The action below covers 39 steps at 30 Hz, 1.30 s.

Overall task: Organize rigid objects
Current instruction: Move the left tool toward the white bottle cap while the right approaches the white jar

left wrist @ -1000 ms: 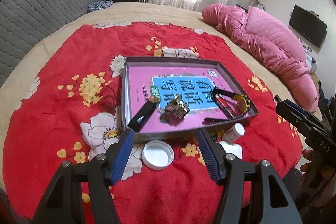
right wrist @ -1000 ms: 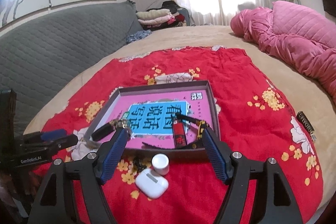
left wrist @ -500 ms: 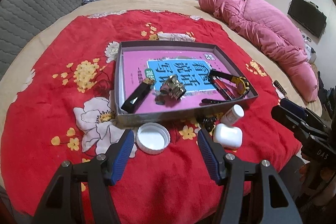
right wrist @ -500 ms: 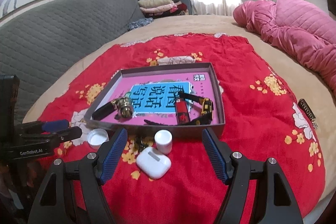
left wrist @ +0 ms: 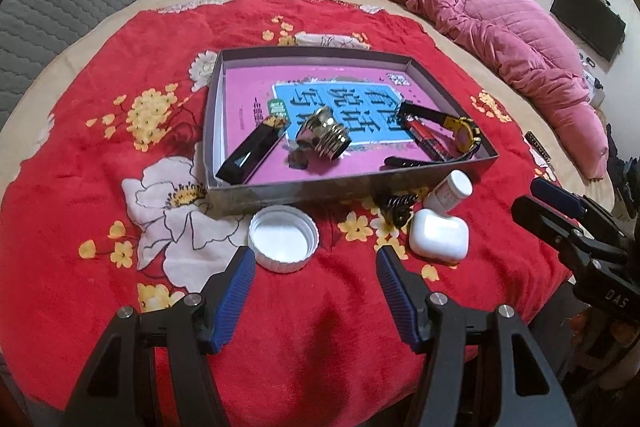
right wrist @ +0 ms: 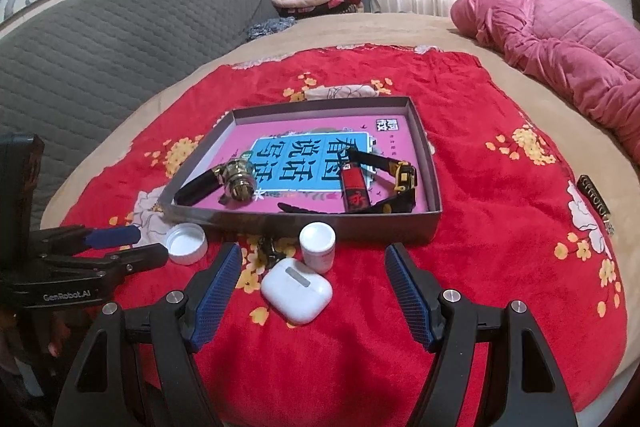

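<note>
Both your grippers, left [left wrist: 316,281] and right [right wrist: 314,277], have dropped closer, jaws spread and empty, over the white cap [left wrist: 283,238] and earbud case [right wrist: 297,289], ready for boxing.

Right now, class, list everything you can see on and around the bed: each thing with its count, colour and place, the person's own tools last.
Tray: one, grey, pink-lined, on the cloth.
Black bar: one, tray's left.
Metal bulb base: one, gold, tray's middle.
Lighter: one, red, tray's right.
Watch: one, yellow and black, tray's right.
Cap: one, white, before the tray.
Small bottle: one, white, before the tray.
Earbud case: one, white, nearest.
Dark clip: one, beside the bottle.
Cloth: one, red, flowered.
Quilt: one, pink, far right.
Left gripper: open, above the cap.
Right gripper: open, above the case.
</note>
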{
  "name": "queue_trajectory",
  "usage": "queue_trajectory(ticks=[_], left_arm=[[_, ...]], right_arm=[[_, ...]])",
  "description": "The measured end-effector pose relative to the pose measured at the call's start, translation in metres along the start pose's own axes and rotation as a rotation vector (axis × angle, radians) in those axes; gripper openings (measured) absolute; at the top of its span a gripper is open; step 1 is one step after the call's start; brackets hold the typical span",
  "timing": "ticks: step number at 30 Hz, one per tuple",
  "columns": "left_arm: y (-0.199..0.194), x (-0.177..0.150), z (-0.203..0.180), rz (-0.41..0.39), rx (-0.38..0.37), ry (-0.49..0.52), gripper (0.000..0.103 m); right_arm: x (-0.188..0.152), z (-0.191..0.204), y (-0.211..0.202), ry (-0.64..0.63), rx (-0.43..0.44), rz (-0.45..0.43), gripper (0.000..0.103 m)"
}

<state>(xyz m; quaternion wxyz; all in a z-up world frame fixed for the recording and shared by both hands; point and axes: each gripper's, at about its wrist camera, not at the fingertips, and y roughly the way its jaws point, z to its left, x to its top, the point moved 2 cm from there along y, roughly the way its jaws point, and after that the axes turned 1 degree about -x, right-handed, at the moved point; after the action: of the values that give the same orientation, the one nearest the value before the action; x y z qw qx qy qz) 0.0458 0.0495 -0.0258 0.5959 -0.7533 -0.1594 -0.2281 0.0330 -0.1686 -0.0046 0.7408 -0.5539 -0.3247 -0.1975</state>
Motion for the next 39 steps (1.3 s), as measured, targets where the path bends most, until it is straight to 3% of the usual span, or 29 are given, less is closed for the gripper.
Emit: queue_trajectory(ticks=[39], left_arm=[[0.042,-0.006,0.013,0.082,0.033,-0.021,0.062]], right_arm=[[-0.015,-0.006,0.041,0.029,-0.010,0.088,0.075]])
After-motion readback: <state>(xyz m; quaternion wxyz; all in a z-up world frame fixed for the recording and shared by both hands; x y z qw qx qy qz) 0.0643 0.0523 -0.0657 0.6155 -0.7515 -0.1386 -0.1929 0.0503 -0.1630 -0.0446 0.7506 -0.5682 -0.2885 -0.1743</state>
